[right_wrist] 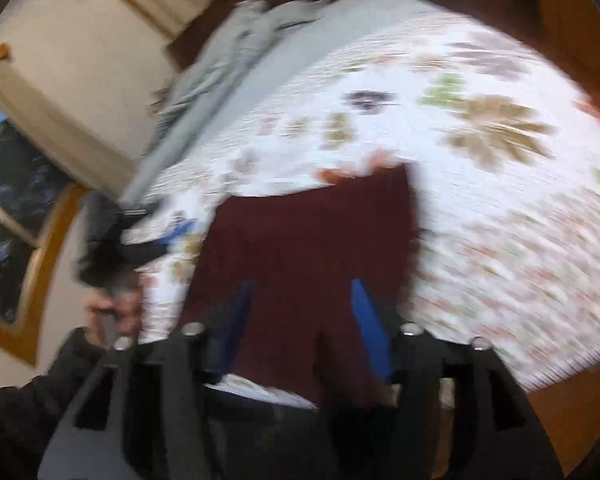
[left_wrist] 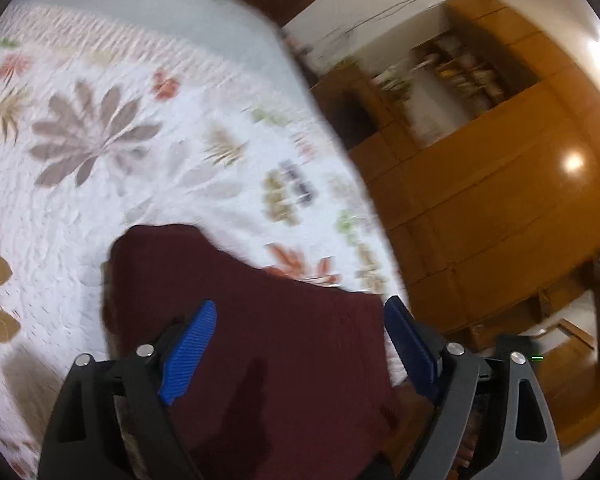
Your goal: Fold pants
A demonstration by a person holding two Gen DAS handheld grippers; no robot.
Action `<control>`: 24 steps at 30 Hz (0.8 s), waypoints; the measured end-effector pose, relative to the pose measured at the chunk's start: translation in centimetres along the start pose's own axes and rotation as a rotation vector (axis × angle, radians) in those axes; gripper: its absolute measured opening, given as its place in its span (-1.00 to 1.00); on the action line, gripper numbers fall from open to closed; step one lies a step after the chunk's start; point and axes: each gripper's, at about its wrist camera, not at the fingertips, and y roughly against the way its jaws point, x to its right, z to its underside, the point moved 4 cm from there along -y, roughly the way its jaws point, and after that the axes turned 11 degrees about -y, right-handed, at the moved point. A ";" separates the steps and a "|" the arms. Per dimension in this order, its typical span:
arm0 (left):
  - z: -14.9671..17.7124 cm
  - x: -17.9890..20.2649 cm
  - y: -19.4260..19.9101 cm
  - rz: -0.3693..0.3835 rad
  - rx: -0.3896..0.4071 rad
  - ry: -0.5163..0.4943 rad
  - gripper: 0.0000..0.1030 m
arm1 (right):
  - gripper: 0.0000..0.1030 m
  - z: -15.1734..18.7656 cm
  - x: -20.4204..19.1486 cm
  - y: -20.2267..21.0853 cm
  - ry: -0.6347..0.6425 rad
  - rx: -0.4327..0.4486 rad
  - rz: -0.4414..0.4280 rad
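Dark maroon pants (left_wrist: pixel 268 344) lie folded on a white floral quilt (left_wrist: pixel 100 160) on a bed. My left gripper (left_wrist: pixel 300 312) is open above the pants, its blue fingers spread wide and holding nothing. In the right wrist view the same pants (right_wrist: pixel 312 248) lie flat on the quilt (right_wrist: pixel 480 200). My right gripper (right_wrist: pixel 304 292) is open over their near end, empty. The other gripper (right_wrist: pixel 140 240) shows at the left of that view, held in a hand. Both views are blurred by motion.
A grey sheet and bunched grey cloth (right_wrist: pixel 228 60) lie at the bed's far end. Wooden cabinets and shelves (left_wrist: pixel 480 168) stand beyond the bed's right edge. A window (right_wrist: pixel 12 208) and curtain are at the left.
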 end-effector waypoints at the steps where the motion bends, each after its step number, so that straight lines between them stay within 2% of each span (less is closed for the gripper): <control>1: 0.1 -1.0 -0.8 -0.021 -0.028 0.019 0.48 | 0.12 -0.4 -0.1 -1.6 -0.001 -0.024 -0.009; 2: 0.4 -2.4 -1.7 -0.049 -0.064 0.047 0.36 | 0.12 -0.5 0.3 -3.8 -0.017 -0.058 -0.022; 3: 0.9 -3.7 -2.2 -0.079 -0.086 0.074 0.04 | 0.12 -0.5 1.3 -5.6 -0.045 -0.096 -0.031; 4: 1.3 -4.9 -2.3 -0.078 -0.083 0.107 -0.15 | 0.05 -0.5 2.5 -6.3 -0.079 -0.109 -0.040; 5: 1.7 -5.8 -2.1 -0.054 -0.066 0.139 -0.27 | -0.29 -0.6 3.9 -6.7 -0.116 -0.112 -0.053; 6: 2.0 -6.4 -2.0 -0.041 -0.056 0.161 -0.34 | -0.87 -0.6 5.7 -6.7 -0.155 -0.112 -0.065; 7: 2.3 -6.8 -1.9 -0.025 -0.046 0.180 -0.39 | -1.00 -0.5 7.3 -6.3 -0.207 -0.121 -0.105; 8: 2.6 -7.0 -2.1 -0.008 -0.043 0.181 -0.40 | -1.00 -0.7 8.4 -5.8 -0.259 -0.135 -0.156; 10: 2.6 -6.9 -2.3 -0.003 -0.047 0.173 -0.40 | -1.00 -0.3 8.1 -4.9 -0.241 -0.146 -0.139; 11: 2.4 -6.6 -1.9 0.009 -0.044 0.176 -0.34 | -1.00 -0.5 7.5 -4.7 -0.226 -0.149 -0.125; 12: 2.1 -6.2 -1.3 0.023 -0.035 0.174 -0.26 | -0.88 -0.8 6.9 -4.2 -0.225 -0.149 -0.132; 13: 2.0 -5.5 -0.4 0.025 -0.024 0.157 -0.15 | -0.57 -1.7 5.9 -3.3 -0.215 -0.125 -0.160; 14: 2.0 -4.2 1.3 0.016 0.002 0.109 -0.13 | -0.44 -3.6 5.3 -3.6 -0.197 -0.100 -0.179; 15: 2.3 -3.2 2.6 0.025 0.023 0.078 -0.11 | -0.38 -4.4 4.8 -3.1 -0.185 -0.083 -0.194; 17: 4.0 -1.1 4.9 0.051 0.058 0.038 -0.04 | -0.38 -6.4 4.1 -3.9 -0.193 -0.077 -0.243; 19: 7.0 0.4 5.9 0.082 0.058 0.030 -0.04 | -0.38 -7.7 4.4 -5.5 -0.197 -0.105 -0.274; 21: 9.9 1.0 5.2 0.064 0.017 0.011 -0.05 | -0.39 -8.1 7.1 -7.7 -0.241 -0.135 -0.247; 22: 11.6 0.7 4.5 0.032 -0.004 0.001 -0.07 | -0.81 -8.4 8.5 -8.9 -0.266 -0.147 -0.210; 23: 12.6 0.1 4.0 0.025 -0.015 0.016 -0.10 | -1.00 -8.3 9.5 -9.6 -0.294 -0.155 -0.206; 24: 13.5 -0.7 3.4 0.026 -0.028 0.038 -0.23 | -1.00 -8.1 11.0 -10.2 -0.343 -0.166 -0.257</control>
